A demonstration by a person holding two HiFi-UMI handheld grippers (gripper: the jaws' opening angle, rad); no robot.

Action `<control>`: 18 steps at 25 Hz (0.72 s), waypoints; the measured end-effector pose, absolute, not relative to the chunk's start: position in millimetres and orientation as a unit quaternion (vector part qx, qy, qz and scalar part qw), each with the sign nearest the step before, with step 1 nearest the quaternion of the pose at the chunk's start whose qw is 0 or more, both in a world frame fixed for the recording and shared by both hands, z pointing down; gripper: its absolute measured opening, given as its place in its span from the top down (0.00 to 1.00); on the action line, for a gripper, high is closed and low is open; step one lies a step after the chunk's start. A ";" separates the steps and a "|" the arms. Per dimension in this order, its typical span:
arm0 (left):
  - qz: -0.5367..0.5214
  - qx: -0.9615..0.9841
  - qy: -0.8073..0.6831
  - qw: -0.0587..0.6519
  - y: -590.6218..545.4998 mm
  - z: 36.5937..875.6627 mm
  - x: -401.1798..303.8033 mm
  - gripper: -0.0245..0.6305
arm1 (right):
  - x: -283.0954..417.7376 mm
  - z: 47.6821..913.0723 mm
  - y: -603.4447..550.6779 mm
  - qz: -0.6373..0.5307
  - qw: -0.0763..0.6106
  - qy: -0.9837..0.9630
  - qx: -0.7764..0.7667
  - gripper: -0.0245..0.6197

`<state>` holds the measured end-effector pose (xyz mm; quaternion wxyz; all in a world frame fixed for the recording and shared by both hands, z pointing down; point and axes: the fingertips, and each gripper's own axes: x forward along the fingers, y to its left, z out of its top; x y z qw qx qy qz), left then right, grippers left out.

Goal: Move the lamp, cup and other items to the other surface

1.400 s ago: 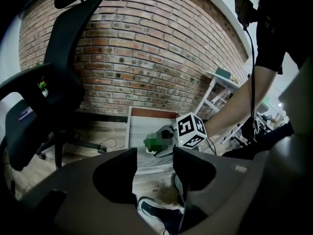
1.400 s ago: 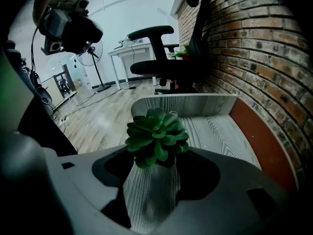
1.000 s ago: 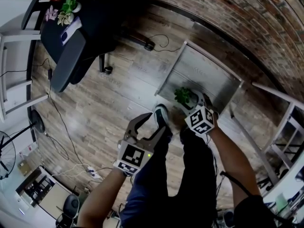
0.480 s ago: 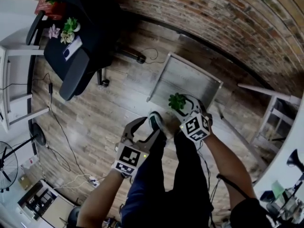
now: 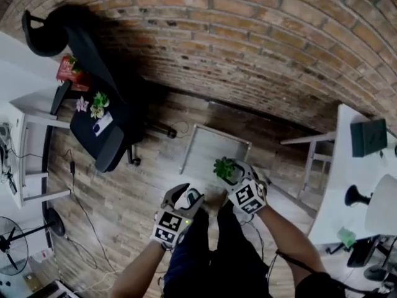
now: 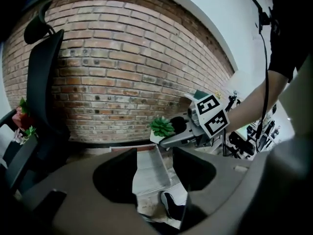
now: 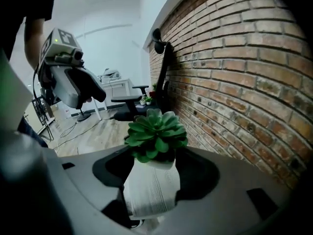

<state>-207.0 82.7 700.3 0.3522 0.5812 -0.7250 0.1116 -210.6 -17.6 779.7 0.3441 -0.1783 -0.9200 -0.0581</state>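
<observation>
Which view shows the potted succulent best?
Right gripper view: the potted succulent fills the centre, white ribbed pot between the jaws. Head view shows it small from above; left gripper view, small and distant.

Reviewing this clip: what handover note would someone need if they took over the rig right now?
Left gripper: open, empty.
Right gripper: shut on the potted succulent, gripped by its white ribbed pot and held in the air near the low grey table.
More small plants sit on the black office chair. The white desk at right holds other items.
Done: succulent picked up.
Left: set it on the other surface, then move the rest. No cup is clearly visible.
</observation>
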 end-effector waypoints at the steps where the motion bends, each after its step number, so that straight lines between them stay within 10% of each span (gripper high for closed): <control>1: 0.111 0.581 -0.726 0.351 78.2 687.1 -201.4 0.62 | -201.8 763.3 -23.7 -0.053 0.344 -0.921 -0.173 0.54; 18: 0.088 0.574 -0.757 0.300 42.1 553.7 -181.2 0.62 | -107.8 607.9 -98.0 0.015 0.325 -0.943 -0.076 0.54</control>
